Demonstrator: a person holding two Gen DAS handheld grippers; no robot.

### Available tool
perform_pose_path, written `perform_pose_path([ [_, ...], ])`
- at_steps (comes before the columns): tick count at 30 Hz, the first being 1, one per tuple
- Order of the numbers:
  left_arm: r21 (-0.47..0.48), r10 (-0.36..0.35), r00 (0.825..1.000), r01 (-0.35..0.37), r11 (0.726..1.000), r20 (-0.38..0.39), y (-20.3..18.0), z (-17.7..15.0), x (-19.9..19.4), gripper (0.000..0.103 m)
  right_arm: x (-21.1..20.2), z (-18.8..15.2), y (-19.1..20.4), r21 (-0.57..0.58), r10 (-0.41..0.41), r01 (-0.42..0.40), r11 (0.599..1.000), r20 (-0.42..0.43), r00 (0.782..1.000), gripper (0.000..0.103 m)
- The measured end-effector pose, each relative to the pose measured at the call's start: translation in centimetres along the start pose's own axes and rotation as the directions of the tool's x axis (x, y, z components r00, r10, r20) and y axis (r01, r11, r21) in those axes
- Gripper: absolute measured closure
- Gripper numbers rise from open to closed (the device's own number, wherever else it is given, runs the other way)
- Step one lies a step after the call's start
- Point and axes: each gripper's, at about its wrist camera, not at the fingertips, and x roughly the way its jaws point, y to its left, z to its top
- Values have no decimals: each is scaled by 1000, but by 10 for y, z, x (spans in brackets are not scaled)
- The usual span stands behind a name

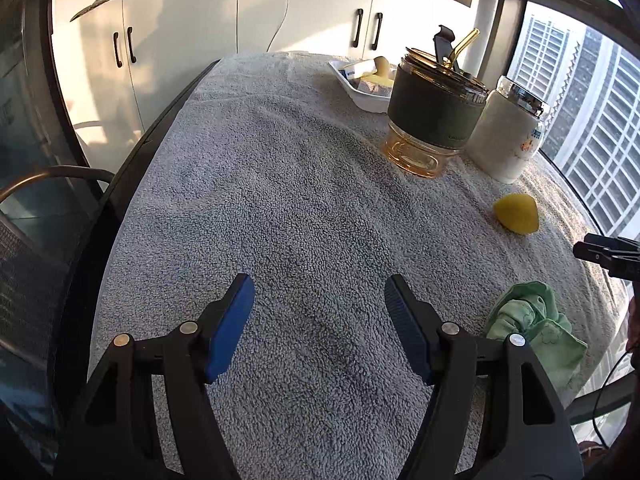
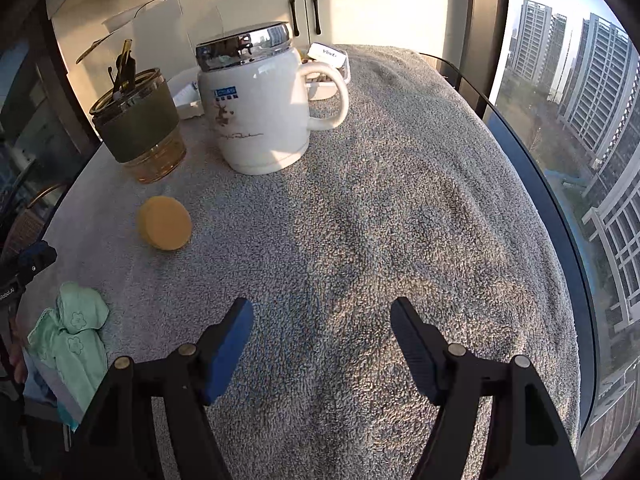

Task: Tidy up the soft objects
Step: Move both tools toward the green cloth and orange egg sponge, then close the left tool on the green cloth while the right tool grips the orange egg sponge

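both grippers, left (image 1: 320,292) and right (image 2: 322,316), hang half open and empty over bare towel (image 1: 280,200); sponge (image 2: 165,222) sits loose near the mug (image 2: 256,112), green cloth (image 2: 72,336) crumpled at the near edge, neither gathered yet

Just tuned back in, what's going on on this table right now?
Nothing is being held. The left gripper and right gripper both hang open over the grey towel covering the table. The soft things still lie loose: a yellow sponge in front of the white mug and the glass cup, and a crumpled green cloth at the near edge. A white tray at the far end already holds a few items.
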Motion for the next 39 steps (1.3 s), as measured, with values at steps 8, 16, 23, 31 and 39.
perform_pose_path([
  [8,-12,-123,992,123,992,30,-28,-3,-28,37,10,-3,50,-94,61,-63,994,-20,998,29],
  [16,52,-291,956,289,956,43,-72,-9,-44,26,27,8,88,-167,128,-132,977,-34,991,29],
  [23,77,-284,958,285,955,-32,-96,-18,-16,26,40,21,101,-203,144,-148,968,-31,989,29],
  [31,146,-235,971,240,960,-53,-122,-25,2,26,44,28,110,-208,156,-158,965,-25,987,29],
  [39,191,-191,981,192,963,-25,-131,-28,7,26,51,32,124,-239,136,-133,962,-3,991,30],
])
